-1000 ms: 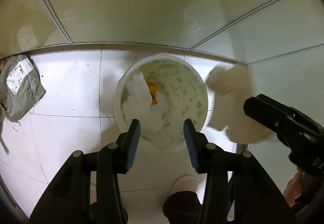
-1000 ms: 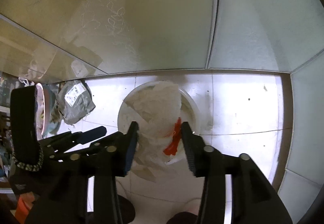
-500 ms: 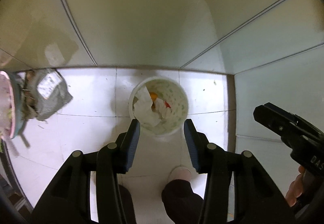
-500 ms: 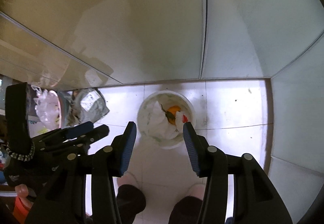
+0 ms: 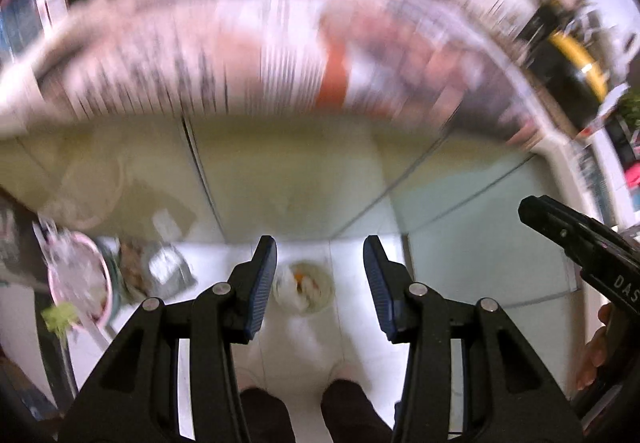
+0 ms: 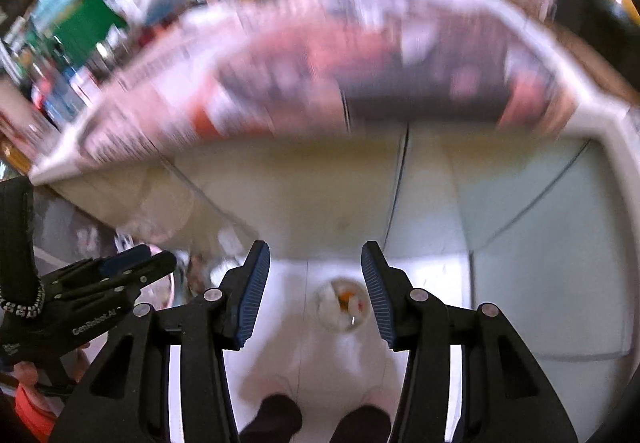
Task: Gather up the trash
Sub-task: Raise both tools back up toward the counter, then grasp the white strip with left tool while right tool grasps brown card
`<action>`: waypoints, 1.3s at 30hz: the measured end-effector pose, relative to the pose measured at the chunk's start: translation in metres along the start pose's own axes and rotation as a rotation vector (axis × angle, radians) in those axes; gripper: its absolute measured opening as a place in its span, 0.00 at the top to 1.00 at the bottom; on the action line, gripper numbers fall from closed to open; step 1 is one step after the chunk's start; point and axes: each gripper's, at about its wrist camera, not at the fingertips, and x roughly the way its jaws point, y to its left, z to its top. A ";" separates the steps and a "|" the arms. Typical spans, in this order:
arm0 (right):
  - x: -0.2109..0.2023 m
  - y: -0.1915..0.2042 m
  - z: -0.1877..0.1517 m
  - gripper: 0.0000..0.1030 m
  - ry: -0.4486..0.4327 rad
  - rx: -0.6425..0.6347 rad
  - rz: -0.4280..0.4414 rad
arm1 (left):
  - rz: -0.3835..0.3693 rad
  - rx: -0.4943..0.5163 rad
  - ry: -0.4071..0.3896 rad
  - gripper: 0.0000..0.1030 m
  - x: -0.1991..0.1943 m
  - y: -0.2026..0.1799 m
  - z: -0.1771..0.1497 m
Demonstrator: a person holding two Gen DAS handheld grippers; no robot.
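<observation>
Your left hand-held gripper (image 5: 320, 275) and right hand-held gripper (image 6: 315, 279) hang empty, jaws apart, high above the trash-filled bin (image 5: 303, 291) on the tiled floor (image 6: 424, 327).

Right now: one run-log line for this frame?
left gripper: open, empty | right gripper: open, empty | trash bin: on floor below, holds trash
</observation>
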 end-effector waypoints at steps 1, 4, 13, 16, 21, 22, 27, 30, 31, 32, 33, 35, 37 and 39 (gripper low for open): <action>-0.020 0.008 0.009 0.57 -0.038 -0.007 -0.010 | -0.007 0.012 -0.035 0.57 -0.022 -0.001 0.010; -0.069 0.029 0.024 0.57 -0.140 -0.018 -0.037 | -0.030 0.057 -0.134 0.57 -0.083 -0.008 0.032; -0.159 0.080 0.056 0.46 -0.371 -0.001 -0.098 | -0.045 0.185 -0.339 0.35 -0.195 -0.015 0.069; -0.170 0.083 0.062 0.27 -0.420 0.015 -0.123 | -0.028 0.179 -0.375 0.23 -0.203 -0.014 0.077; -0.175 0.069 0.084 0.23 -0.467 0.016 -0.139 | -0.009 0.158 -0.403 0.21 -0.196 -0.016 0.105; -0.173 0.063 0.090 0.23 -0.472 0.012 -0.136 | 0.002 0.146 -0.406 0.21 -0.192 -0.016 0.113; -0.163 0.029 0.129 0.23 -0.479 -0.028 -0.118 | 0.049 0.050 -0.396 0.21 -0.160 -0.023 0.158; -0.156 0.008 0.155 0.23 -0.466 -0.058 -0.091 | 0.076 -0.018 -0.384 0.21 -0.138 -0.030 0.189; -0.152 0.000 0.164 0.23 -0.459 -0.068 -0.087 | 0.093 -0.038 -0.380 0.21 -0.131 -0.032 0.198; -0.149 -0.008 0.173 0.23 -0.449 -0.079 -0.081 | 0.112 -0.066 -0.378 0.21 -0.123 -0.034 0.208; -0.144 -0.016 0.184 0.23 -0.435 -0.093 -0.070 | 0.123 -0.093 -0.378 0.21 -0.115 -0.034 0.215; -0.132 -0.030 0.201 0.23 -0.407 -0.126 -0.044 | 0.139 -0.151 -0.381 0.21 -0.100 -0.034 0.227; -0.118 -0.040 0.215 0.23 -0.384 -0.142 -0.033 | 0.152 -0.195 -0.364 0.21 -0.084 -0.032 0.237; -0.102 -0.047 0.226 0.23 -0.345 -0.143 -0.013 | 0.177 -0.227 -0.323 0.21 -0.062 -0.028 0.251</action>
